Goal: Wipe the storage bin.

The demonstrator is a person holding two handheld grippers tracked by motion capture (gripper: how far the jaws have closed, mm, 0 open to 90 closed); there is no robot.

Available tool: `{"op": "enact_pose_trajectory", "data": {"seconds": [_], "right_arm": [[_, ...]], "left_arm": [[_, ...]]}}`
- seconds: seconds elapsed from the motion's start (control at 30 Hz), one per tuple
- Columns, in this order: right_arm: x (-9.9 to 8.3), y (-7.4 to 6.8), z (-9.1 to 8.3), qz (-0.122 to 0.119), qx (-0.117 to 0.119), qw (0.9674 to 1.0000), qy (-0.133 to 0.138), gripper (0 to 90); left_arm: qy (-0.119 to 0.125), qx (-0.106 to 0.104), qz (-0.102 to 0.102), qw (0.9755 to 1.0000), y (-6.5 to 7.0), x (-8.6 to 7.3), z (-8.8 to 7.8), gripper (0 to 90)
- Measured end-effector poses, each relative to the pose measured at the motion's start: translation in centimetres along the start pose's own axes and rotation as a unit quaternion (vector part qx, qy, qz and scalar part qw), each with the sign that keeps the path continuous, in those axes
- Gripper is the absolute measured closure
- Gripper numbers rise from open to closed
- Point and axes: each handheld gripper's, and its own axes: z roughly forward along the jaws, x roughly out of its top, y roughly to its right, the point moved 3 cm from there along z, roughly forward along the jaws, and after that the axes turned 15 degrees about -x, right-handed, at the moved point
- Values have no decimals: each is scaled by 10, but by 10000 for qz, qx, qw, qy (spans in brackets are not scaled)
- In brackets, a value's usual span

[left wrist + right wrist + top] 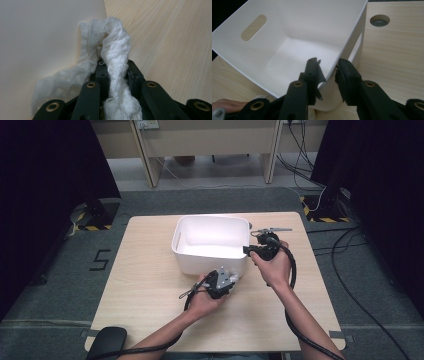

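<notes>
On the bench (150, 285), near its middle and a little toward the far edge, the white bin (210, 242) is sitting with its open top up and a slot handle showing in its left wall. Its floor is lying bare in the right gripper view.

Left side first. I am holding my left gripper (226, 281) low at the bin's near wall, close to its near right corner, with the grey plate on top facing the high view. Its jaws are standing closed on a white cloth (113, 62). In the left gripper view the cloth is running up between the jaws as a crumpled, lace-like strip, bunching at the top and pressing against the bin's outer wall (45, 37). One loose end is draping down to the left of the jaws, along that wall. The cloth is sitting outside the bin, with bare bench to the right of it.

Right side next. I am holding my right gripper (327, 68) at the bin's right near corner. Its jaws are straddling the rim there, one inside and one outside. I cannot tell whether the pads are pressing on the wall. Beyond that corner, a round cable hole (379, 20) is showing in the bench top.
</notes>
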Motion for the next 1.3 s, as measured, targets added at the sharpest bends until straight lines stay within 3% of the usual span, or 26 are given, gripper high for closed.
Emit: {"op": "enact_pose_trajectory", "data": {"seconds": [0.9,1.3], "right_arm": [[0,0,0,-9,16,10000,7,709],[0,0,0,4,10,10000,6,709]], "left_arm": [[-13,-109,92,9999,8,14,15,759],[47,-106,125,9999,10,22,13,759]]}}
